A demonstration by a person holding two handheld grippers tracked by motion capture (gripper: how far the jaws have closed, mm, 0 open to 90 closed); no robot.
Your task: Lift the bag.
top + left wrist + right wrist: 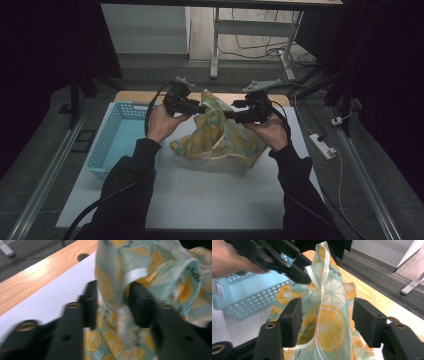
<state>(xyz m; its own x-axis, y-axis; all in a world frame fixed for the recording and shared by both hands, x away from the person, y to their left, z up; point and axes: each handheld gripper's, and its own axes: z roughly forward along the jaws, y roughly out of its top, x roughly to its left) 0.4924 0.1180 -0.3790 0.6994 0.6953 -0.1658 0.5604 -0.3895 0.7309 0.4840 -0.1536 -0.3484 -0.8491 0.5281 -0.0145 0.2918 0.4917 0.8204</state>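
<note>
— Two hands are up over the counter [200,195]. What is biggest on it?

— The white counter top itself, with a wood strip along its far edge. Next biggest is the blue basket [112,137] with little holes. It sits at the left side of the counter.

— And the thing in the middle?

— That is a cloth [220,135] with orange slices printed on it. Its bottom lies crumpled on the counter, just beside the basket. Its top is pulled up between the two hands.

— What about the left gripper [192,106]?

— It reaches into the top of the cloth. In the left gripper view its jaws stand partly apart with a fold of cloth between them, close against one pad. I cannot tell if they pinch it.

— And the right gripper [240,111]?

— In the right gripper view its jaws stand wide apart. The cloth hangs in the gap, and the pads do not press on it.
</note>
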